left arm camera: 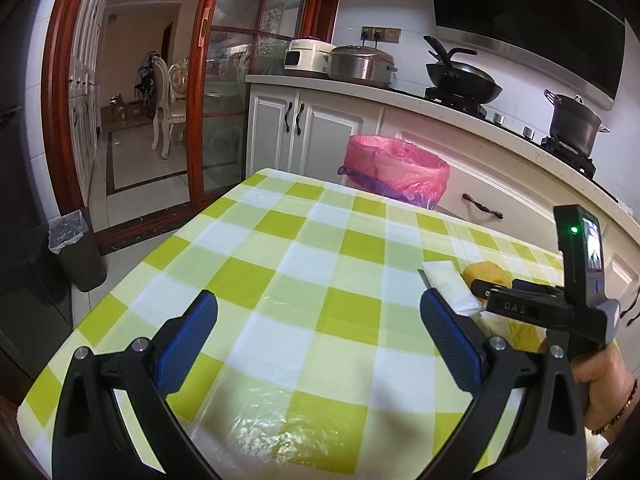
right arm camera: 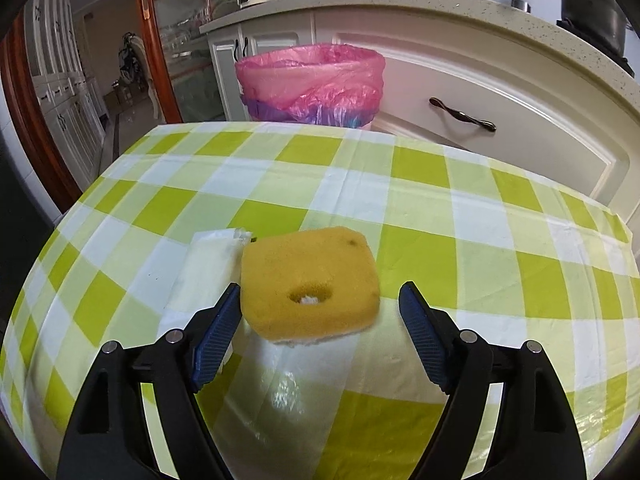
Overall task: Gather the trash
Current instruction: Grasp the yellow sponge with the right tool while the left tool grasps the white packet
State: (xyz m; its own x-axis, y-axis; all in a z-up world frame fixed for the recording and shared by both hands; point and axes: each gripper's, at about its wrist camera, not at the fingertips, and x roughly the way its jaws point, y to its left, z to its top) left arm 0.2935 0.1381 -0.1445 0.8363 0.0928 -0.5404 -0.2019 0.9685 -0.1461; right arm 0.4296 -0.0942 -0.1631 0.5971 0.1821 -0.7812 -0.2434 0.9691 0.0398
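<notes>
A yellow sponge [right arm camera: 310, 284] with a hole in its middle lies on the green-checked tablecloth [right arm camera: 420, 208], between the open fingers of my right gripper [right arm camera: 320, 300]. A white plastic packet [right arm camera: 208, 268] lies just left of the sponge, touching it. My left gripper [left arm camera: 318, 312] is open and empty over bare cloth; its view shows the packet [left arm camera: 450, 284], the sponge [left arm camera: 486, 274] and the right gripper's body [left arm camera: 532, 308] at the right. A bin with a pink bag [right arm camera: 312, 80] stands on the floor beyond the table's far edge; it also shows in the left wrist view [left arm camera: 396, 170].
White kitchen cabinets [right arm camera: 500, 92] with a stove, a wok [left arm camera: 464, 80] and pots [left arm camera: 574, 122] run behind the table. A dark bin with a clear liner [left arm camera: 76, 246] stands on the floor at the left. A glass sliding door [left arm camera: 224, 92] leads to a dining room.
</notes>
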